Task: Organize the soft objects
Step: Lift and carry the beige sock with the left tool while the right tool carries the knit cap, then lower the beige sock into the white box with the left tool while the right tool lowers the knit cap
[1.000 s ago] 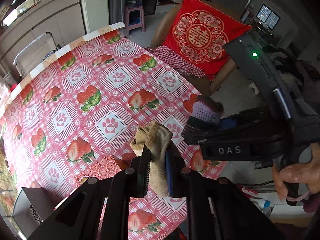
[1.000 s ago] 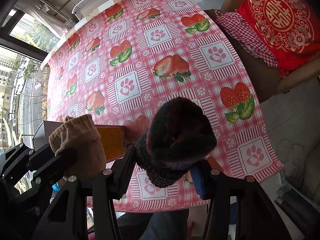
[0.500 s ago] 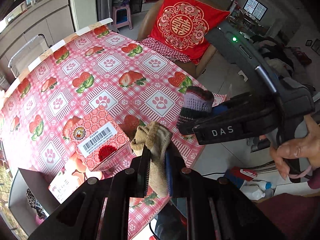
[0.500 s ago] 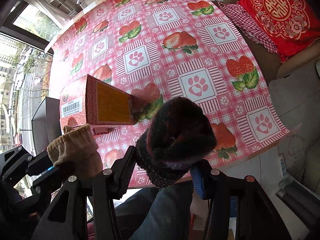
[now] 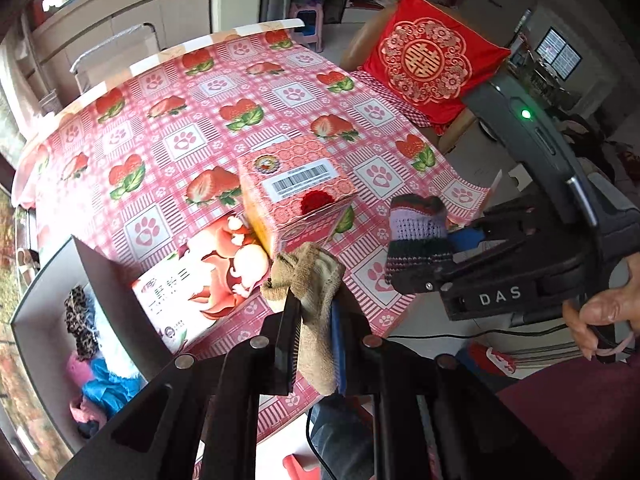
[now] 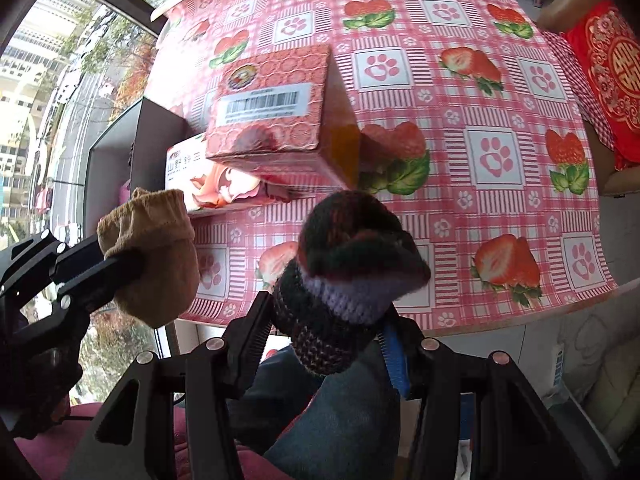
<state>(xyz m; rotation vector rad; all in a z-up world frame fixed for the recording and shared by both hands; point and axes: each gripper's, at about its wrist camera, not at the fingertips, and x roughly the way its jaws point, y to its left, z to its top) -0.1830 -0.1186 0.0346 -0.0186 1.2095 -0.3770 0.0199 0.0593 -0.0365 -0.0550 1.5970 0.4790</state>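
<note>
Left hand-held gripper: I have its jaws pinched narrow on a tan sock, which stands up out of the grip, bunched at the top, off the surface.
Right hand-held gripper: its jaws are closed around a dark striped knit sock, rolled into a fat bundle that fills the gap between the fingers.
Where the socks are: both hang in the air at the near edge of the surface, just beside each other but not touching.
Why held this way: I judge that each sock is gripped low on its body so the bulk stays forward of the fingers, ready to be dropped into a container without the jaws going in first.
Likely destination: a grey open box sits off the left corner of the surface, and it already holds soft things: leopard-print, blue and pink fabric. I take it as the place for the socks, though that is my reading only.
In the way: a red patterned carton rests on a flat white printed box, between the socks and the far side of the surface.
Left view only: it shows the contents of the grey box and the person's hand on the right hand-held gripper's handle.
Right view only: it shows the knit sock's rolled crown and the tan sock's cuff side; the grey box appears only as a dark wall.
</note>
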